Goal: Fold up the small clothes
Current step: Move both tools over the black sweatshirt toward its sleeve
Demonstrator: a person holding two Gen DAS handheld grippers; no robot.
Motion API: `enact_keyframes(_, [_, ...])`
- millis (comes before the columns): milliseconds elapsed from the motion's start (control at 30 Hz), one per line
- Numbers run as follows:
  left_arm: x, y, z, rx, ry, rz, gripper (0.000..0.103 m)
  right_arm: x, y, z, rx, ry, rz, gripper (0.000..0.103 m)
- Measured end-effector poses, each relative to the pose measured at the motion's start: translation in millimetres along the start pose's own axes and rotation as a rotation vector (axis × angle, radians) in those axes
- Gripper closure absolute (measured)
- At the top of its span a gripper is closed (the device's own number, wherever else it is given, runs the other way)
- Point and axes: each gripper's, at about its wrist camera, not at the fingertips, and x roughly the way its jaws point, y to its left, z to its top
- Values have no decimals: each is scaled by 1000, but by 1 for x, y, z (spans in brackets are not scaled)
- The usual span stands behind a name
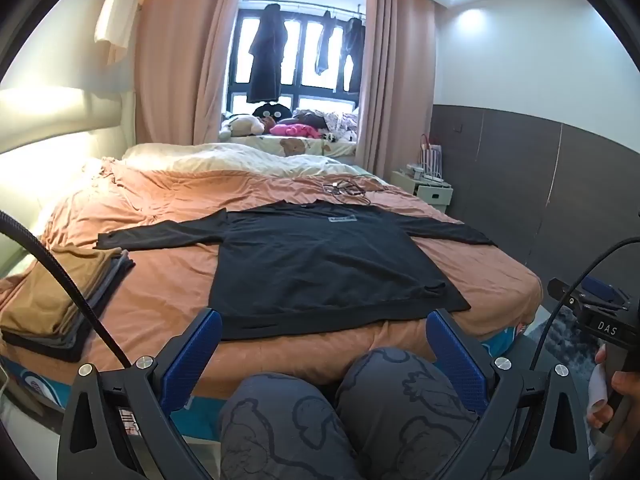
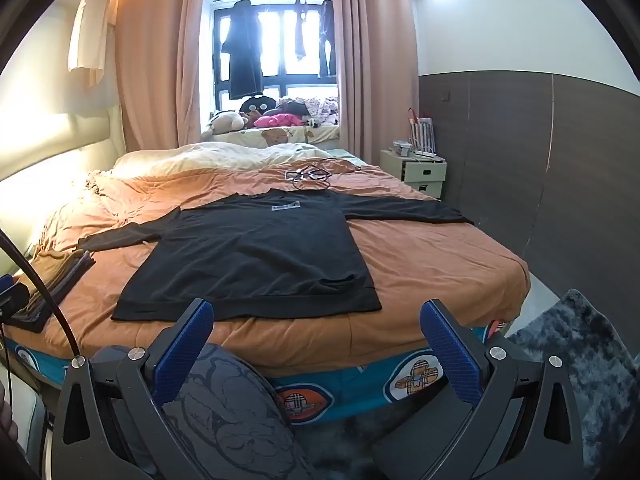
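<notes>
Both our left tongs [image 1: 324, 354] and right tongs [image 2: 316, 344] hang spread and empty before the flat black shirt [image 1: 320, 264], whose thin cloth may bunch if we pinch only one layer.

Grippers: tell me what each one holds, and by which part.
Nothing is held. The left gripper and right gripper are both open and empty, short of the black shirt spread flat on the bed.

Bare orange bedspread [image 2: 420, 256] lies open at three o'clock of the black shirt [image 2: 248, 256]; folded stack [image 1: 60, 296] blocks nine o'clock.
</notes>
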Motion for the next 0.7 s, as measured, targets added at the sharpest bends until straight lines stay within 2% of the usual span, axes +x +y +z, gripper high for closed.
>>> enact_keyframes(700, [-2, 3, 3, -1, -2, 7, 0, 4, 3, 4, 20, 7, 12, 0])
